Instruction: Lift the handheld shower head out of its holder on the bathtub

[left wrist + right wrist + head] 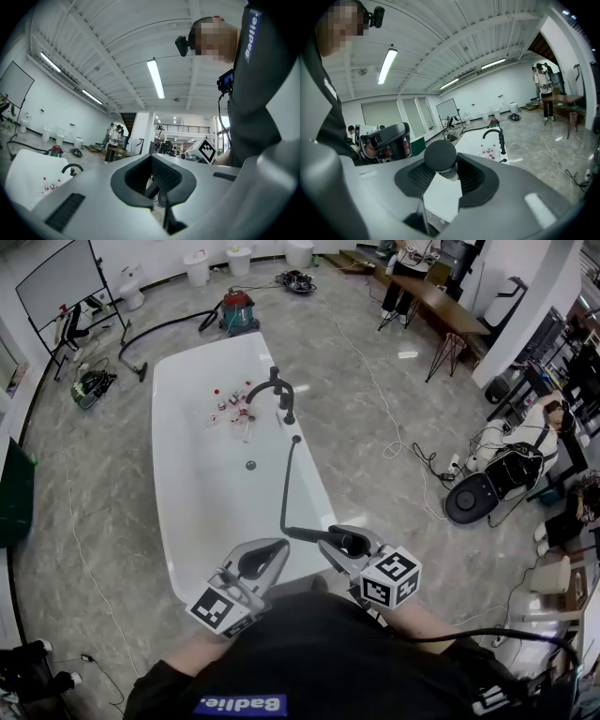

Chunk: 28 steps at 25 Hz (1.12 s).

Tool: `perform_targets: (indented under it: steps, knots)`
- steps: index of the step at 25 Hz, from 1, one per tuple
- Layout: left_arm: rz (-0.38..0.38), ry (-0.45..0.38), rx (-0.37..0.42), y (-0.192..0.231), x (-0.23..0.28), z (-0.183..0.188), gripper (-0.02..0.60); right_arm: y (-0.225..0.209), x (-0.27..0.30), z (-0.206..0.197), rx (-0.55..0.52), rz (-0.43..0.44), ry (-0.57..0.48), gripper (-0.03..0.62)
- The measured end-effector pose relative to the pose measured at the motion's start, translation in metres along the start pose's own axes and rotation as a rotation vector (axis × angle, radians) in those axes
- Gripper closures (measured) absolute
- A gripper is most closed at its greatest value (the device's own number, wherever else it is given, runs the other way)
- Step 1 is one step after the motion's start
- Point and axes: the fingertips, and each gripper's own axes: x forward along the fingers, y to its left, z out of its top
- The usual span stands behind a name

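A black handheld shower head (328, 538) is clamped in my right gripper (345, 542), over the near right rim of the white bathtub (178, 474). Its black hose (284, 486) runs from the head up to the tub's right rim, beside the black faucet (277, 390). In the right gripper view the round black end of the shower head (439, 153) sits in the padded hollow of the right gripper (443, 164). My left gripper (274, 547) hovers over the tub's near end, beside the right one. Seen in its own view, the left gripper (152, 161) has its jaws together with nothing between them.
Several small bottles (234, 404) lie in the tub's far end, near the drain (250, 465). A red vacuum cleaner (239, 310) stands beyond the tub. Cables (394, 442) trail over the marble floor on the right. A seated person (525, 442) and tables (436, 301) are at right.
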Motion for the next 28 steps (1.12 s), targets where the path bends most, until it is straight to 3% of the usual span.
perform_targets:
  steps: [28]
  knots:
    - [-0.003, 0.002, 0.026, 0.006, 0.004, 0.007, 0.577, 0.003, 0.012, 0.005, -0.023, 0.040, 0.032, 0.462]
